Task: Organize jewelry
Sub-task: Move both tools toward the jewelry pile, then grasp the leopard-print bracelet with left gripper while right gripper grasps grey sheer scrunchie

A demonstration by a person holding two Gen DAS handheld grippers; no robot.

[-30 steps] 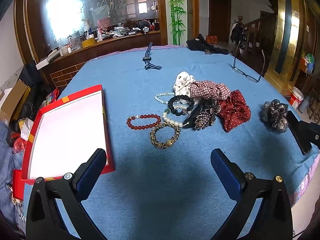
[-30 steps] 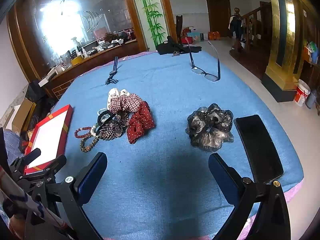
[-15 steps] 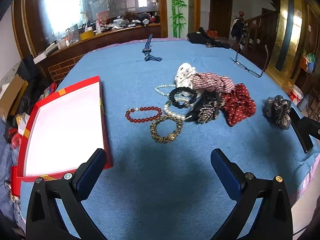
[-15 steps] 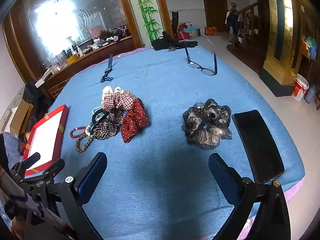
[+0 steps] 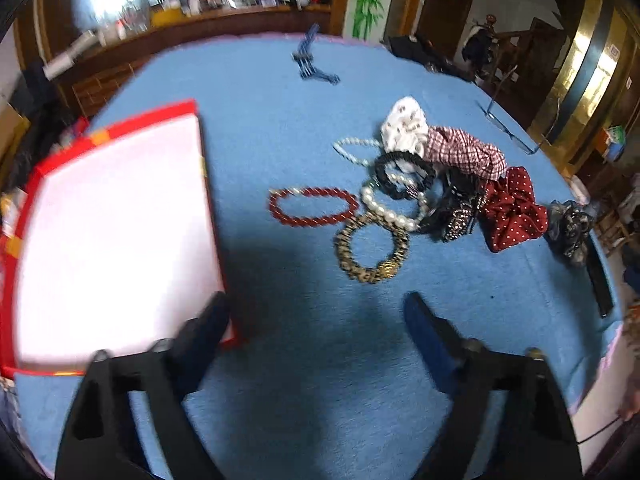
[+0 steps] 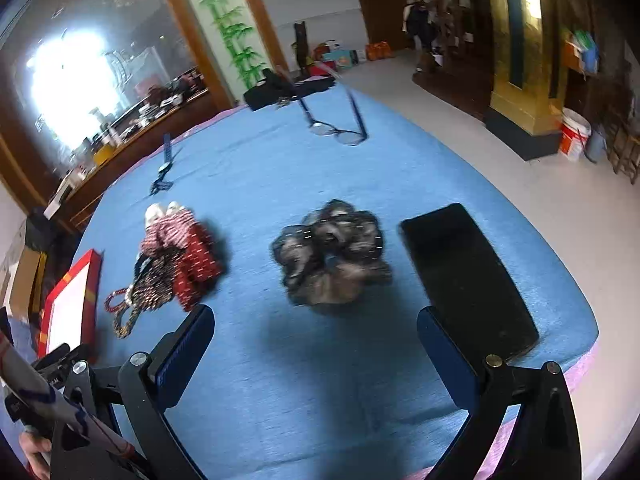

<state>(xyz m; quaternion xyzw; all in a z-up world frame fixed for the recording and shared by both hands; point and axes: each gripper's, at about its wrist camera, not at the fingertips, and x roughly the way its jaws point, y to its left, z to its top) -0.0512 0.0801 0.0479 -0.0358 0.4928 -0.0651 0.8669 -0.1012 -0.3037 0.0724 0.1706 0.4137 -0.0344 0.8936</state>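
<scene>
On the blue table [image 5: 280, 128] my left gripper [image 5: 316, 320] has just been closing partway, nothing between; the blurred leopard bracelet [image 5: 372, 250], mid-table beside the red box [image 5: 208, 184], seems my target. My right gripper [image 6: 316, 340] stays wide, empty.

Left tool over the blue table, jewelry ahead

The left tool [image 5: 316, 320] has just been narrowing its jaws, nothing between them. Beyond lie a gold-and-black bracelet [image 5: 372, 248], a red bead bracelet [image 5: 314, 209] and a pearl bracelet [image 5: 390, 210], touching a pile of scrunchies [image 5: 480, 176]. A red-rimmed box [image 5: 112, 224] lies at the left on the table [image 5: 320, 380].
</scene>
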